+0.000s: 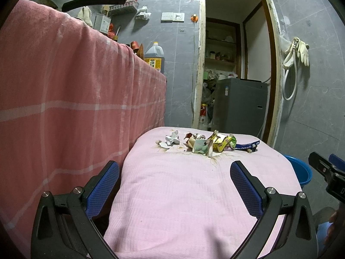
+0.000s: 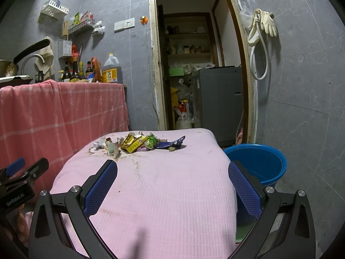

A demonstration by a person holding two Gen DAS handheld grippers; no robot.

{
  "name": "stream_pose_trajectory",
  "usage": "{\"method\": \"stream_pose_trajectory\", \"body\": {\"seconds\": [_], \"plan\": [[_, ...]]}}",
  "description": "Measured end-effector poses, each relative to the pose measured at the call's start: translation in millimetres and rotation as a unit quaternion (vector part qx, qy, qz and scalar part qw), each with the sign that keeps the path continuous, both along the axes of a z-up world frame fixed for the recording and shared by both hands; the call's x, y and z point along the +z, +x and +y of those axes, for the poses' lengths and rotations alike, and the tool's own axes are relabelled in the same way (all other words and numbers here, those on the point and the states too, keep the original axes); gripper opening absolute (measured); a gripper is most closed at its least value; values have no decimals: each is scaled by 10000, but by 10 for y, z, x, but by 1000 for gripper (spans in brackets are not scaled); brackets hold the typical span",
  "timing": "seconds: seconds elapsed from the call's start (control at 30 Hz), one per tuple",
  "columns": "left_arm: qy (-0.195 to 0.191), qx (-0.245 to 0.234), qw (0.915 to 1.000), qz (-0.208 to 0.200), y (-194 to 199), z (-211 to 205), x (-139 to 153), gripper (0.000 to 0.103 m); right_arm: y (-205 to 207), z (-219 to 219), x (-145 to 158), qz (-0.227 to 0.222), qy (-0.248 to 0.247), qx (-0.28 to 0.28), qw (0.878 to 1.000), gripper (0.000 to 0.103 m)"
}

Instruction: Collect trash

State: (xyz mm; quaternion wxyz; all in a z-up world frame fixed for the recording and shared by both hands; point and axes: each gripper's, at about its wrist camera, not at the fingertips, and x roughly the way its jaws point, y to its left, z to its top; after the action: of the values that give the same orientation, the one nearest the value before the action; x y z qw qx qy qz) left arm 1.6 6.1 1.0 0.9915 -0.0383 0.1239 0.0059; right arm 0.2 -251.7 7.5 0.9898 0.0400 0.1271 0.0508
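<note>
A heap of trash [image 1: 207, 143] lies at the far end of a table under a pink cloth [image 1: 183, 194]: crumpled white paper [image 1: 172, 139], yellow wrappers [image 2: 133, 143], a green wrapper [image 2: 152, 140] and a blue wrapper [image 2: 172, 144]. My left gripper [image 1: 174, 168] hovers open over the near part of the cloth, nothing between its blue pads. My right gripper [image 2: 172, 168] is also open and empty, well short of the heap. A blue bucket [image 2: 258, 164] stands on the floor at the table's right side.
A counter draped in a red checked cloth [image 1: 64, 108] rises on the left, with bottles [image 2: 75, 73], an oil jug [image 2: 111, 70] and a pan [image 2: 13, 64] on it. Behind the table, a doorway [image 2: 194, 64] opens onto a grey appliance [image 2: 220, 95]. Gloves and a hose [image 2: 261, 34] hang on the right wall.
</note>
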Motion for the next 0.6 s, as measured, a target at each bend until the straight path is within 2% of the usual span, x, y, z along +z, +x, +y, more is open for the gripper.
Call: {"method": "stream_pose_trajectory", "body": {"seconds": [0.6], "plan": [[-14,-2,10000,13,19,8,-13,101,4,2,-13,8,-4,-4,10000,103]]}}
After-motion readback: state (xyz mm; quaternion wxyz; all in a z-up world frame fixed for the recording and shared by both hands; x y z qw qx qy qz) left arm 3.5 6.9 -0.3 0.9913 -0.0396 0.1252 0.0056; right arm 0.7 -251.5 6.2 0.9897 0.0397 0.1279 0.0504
